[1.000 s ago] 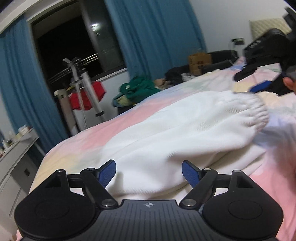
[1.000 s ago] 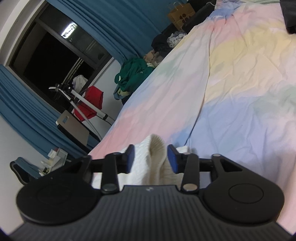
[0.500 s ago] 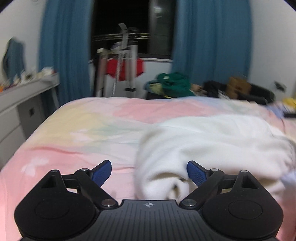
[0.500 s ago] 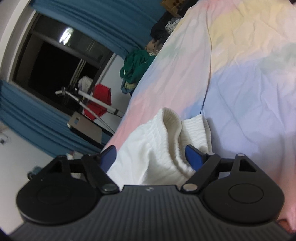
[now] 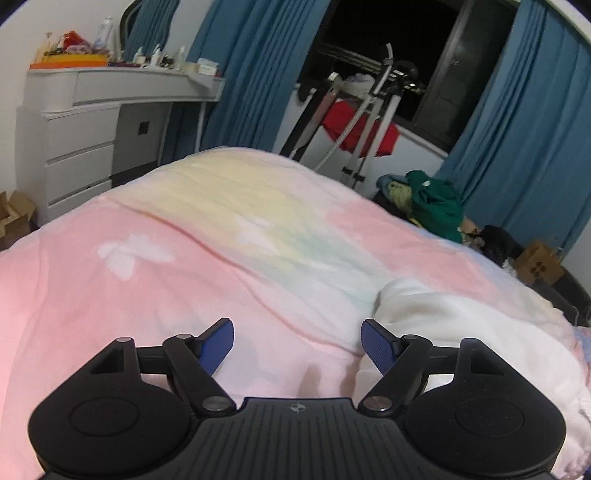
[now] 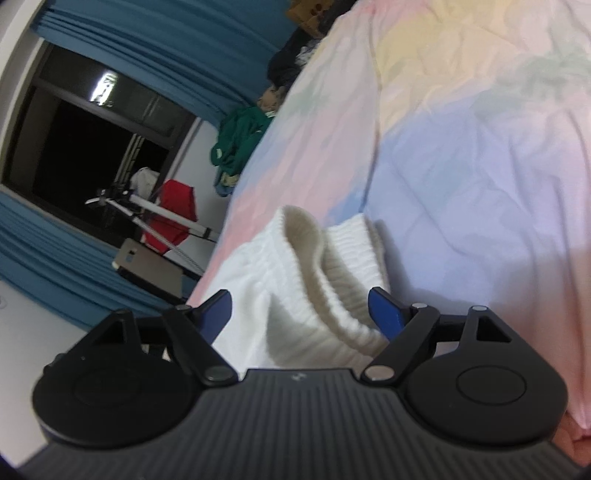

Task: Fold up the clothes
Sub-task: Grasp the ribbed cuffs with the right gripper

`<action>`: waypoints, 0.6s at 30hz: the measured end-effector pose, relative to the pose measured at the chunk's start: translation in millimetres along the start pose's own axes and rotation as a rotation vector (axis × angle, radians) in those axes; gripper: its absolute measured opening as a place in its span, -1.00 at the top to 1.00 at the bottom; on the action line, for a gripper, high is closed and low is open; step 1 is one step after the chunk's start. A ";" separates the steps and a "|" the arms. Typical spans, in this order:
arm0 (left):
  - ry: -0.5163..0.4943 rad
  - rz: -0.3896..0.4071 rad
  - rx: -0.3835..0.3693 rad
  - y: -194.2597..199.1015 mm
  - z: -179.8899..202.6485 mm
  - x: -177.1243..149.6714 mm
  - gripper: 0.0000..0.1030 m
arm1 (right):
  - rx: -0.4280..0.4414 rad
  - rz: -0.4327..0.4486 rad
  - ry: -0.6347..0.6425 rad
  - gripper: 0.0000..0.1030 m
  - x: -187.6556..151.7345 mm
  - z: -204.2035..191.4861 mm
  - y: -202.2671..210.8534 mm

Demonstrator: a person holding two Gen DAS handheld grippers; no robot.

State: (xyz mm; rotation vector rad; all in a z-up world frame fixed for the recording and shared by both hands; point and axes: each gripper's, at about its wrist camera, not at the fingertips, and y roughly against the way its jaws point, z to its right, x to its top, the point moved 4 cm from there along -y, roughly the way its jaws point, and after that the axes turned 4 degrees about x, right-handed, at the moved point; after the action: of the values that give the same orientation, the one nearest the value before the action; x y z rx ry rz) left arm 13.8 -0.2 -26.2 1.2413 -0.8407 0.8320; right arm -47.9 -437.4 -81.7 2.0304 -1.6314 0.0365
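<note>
White knitted garment bunched on a bed under a pastel bedspread of pink, yellow and pale blue. Ribbed cuff or hem edge standing up in a loop between the fingers of the right hand-held gripper, blue pads spread wide to either side of the knit and not clamped on it. Same garment seen from the left wrist camera as a soft white heap at the right of the frame, its near edge just beside the right-hand blue pad of the left hand-held gripper. Left hand-held gripper likewise spread wide, nothing between its pads, held low over bare pink bedspread.

Behind the bed: blue curtains framing a dark window, a metal drying rack carrying a red item, a pile of green clothing on the floor side of the mattress. White dresser with drawers at far left, its top crowded with bottles and small objects too blurred to identify. Brown cardboard box at the right edge beyond the bed. Green pile and red item visible again in the tilted right wrist view.
</note>
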 end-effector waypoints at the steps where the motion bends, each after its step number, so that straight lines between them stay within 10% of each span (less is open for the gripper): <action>1: -0.004 0.003 -0.012 2.7 0.0 0.5 -0.56 | -0.002 -0.005 -0.008 -0.59 -2.1 2.1 0.5; 9: -0.037 0.029 -0.111 24.8 -0.2 4.8 -0.74 | -0.018 -0.048 -0.069 -0.64 -18.8 19.2 4.2; 18: -0.146 -0.088 -0.025 -1.7 21.0 -28.0 -0.74 | -0.099 -0.083 0.138 -0.45 -33.5 -3.4 -18.0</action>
State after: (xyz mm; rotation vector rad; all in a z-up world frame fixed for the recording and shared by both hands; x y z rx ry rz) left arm 0.8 -23.3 -49.2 1.3196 -0.9037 0.6642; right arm -39.4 -403.5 -97.1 1.9736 -1.4351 0.0637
